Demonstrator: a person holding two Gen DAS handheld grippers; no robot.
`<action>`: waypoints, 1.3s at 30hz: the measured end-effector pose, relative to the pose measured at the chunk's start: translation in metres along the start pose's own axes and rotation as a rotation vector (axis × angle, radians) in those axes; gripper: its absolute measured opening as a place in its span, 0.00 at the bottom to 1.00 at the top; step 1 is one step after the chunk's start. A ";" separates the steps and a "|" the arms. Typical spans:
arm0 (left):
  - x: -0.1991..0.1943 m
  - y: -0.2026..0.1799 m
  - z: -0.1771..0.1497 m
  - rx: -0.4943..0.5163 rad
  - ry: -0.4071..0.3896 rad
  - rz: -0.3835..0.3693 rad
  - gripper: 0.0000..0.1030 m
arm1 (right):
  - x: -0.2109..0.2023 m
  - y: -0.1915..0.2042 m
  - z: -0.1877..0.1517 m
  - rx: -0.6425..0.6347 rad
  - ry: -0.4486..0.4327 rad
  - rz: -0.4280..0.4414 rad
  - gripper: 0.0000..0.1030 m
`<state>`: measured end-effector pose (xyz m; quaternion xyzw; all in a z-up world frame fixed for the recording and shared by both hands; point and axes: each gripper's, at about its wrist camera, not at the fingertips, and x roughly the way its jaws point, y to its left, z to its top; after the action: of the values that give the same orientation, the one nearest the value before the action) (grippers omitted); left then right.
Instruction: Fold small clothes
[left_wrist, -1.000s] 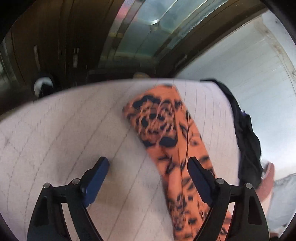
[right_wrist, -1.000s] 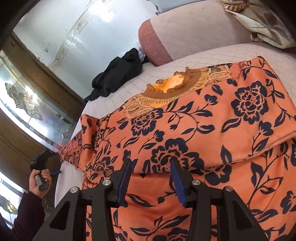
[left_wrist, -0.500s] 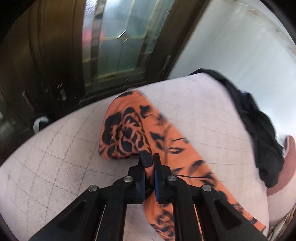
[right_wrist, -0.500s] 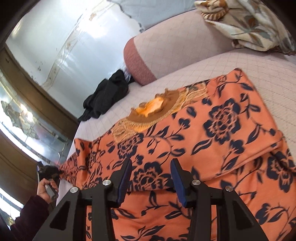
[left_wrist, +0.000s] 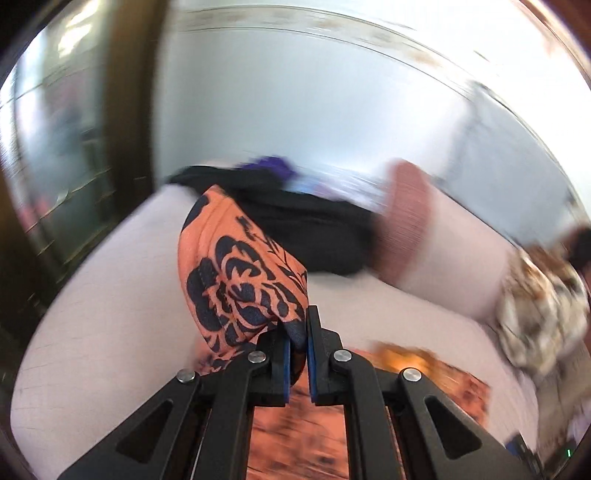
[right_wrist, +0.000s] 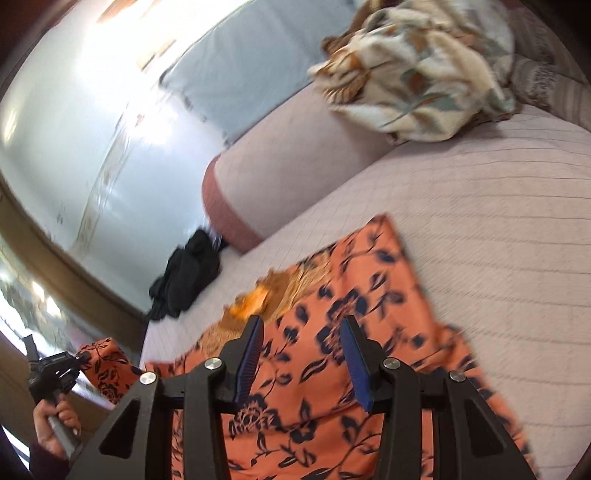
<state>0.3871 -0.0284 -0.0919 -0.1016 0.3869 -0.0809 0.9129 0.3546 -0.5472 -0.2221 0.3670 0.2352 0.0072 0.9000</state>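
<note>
An orange garment with a dark floral print (right_wrist: 332, 332) lies spread on the pale quilted bed (right_wrist: 498, 229), its brown-and-gold neckline (right_wrist: 266, 299) towards the far side. My left gripper (left_wrist: 298, 332) is shut on the garment's sleeve (left_wrist: 236, 280) and holds it lifted off the bed. In the right wrist view that left gripper (right_wrist: 79, 357) and the raised sleeve (right_wrist: 107, 365) show at the lower left. My right gripper (right_wrist: 302, 354) is open and empty, hovering over the garment's body.
A black garment (right_wrist: 188, 273) lies at the bed's far edge by the wall, also in the left wrist view (left_wrist: 314, 229). A pink bolster (right_wrist: 288, 155) runs along the back. A crumpled patterned cloth (right_wrist: 417, 70) sits on it at the right.
My left gripper closed on the sleeve, then lifted it and swung it towards the garment's body. My right gripper rose and pulled back a little, staying open.
</note>
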 end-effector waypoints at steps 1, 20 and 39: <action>0.000 -0.028 -0.005 0.030 0.019 -0.027 0.06 | -0.006 -0.008 0.006 0.024 -0.014 0.004 0.45; -0.021 -0.144 -0.085 0.155 0.011 -0.380 0.70 | -0.021 -0.054 0.039 0.178 -0.015 0.080 0.70; 0.064 0.019 -0.163 0.074 0.057 0.298 0.71 | 0.024 -0.011 0.021 0.157 0.055 0.091 0.88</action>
<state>0.3147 -0.0443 -0.2513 -0.0071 0.4201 0.0382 0.9066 0.3830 -0.5649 -0.2268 0.4464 0.2429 0.0399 0.8603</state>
